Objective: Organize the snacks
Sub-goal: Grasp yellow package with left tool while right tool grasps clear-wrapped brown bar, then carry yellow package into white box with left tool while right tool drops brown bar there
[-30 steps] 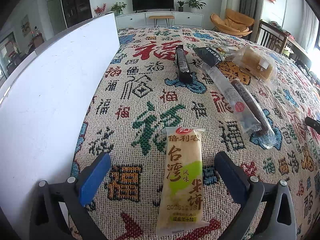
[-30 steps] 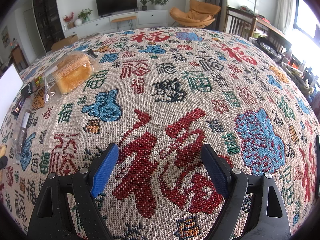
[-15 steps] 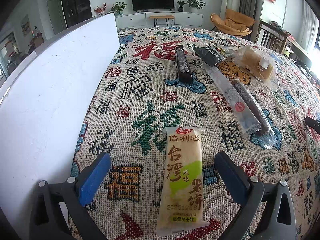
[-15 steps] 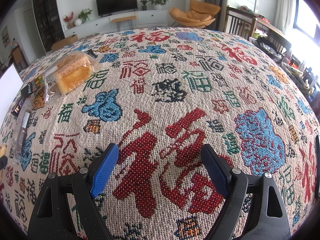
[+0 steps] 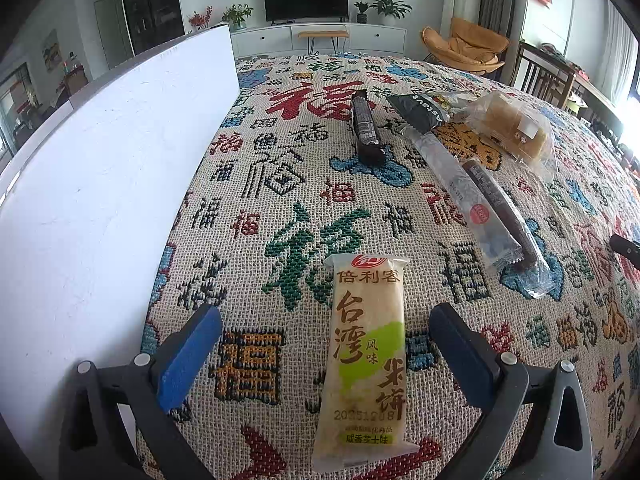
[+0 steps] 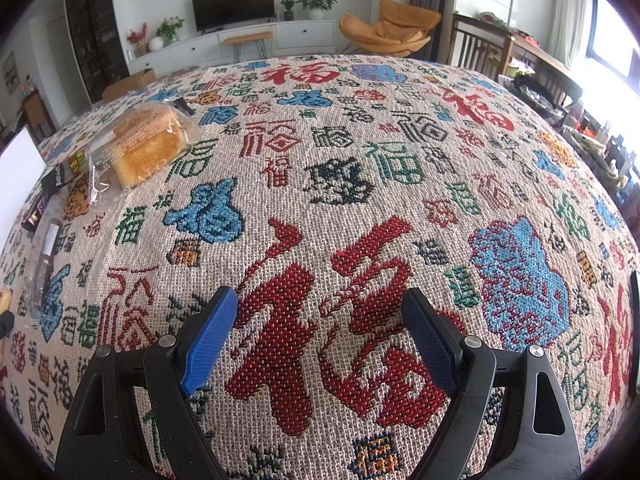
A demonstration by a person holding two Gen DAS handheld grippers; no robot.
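A yellow-green rice cracker packet (image 5: 366, 360) lies flat on the patterned cloth between the fingers of my left gripper (image 5: 326, 344), which stands open and does not touch it. Farther off lie a dark snack bar (image 5: 365, 126), a black packet (image 5: 418, 110), a long clear packet (image 5: 466, 196) beside a dark stick in clear wrap (image 5: 504, 216), and bagged bread (image 5: 514, 130). My right gripper (image 6: 320, 332) is open over bare cloth with nothing between its fingers. The bagged bread (image 6: 140, 146) also shows at the far left of the right wrist view.
A white box wall (image 5: 100, 184) runs along the left side of the cloth. The patterned tablecloth (image 6: 360, 184) covers the whole surface. Beyond the far edge stand a TV cabinet, an orange chair and wooden chairs.
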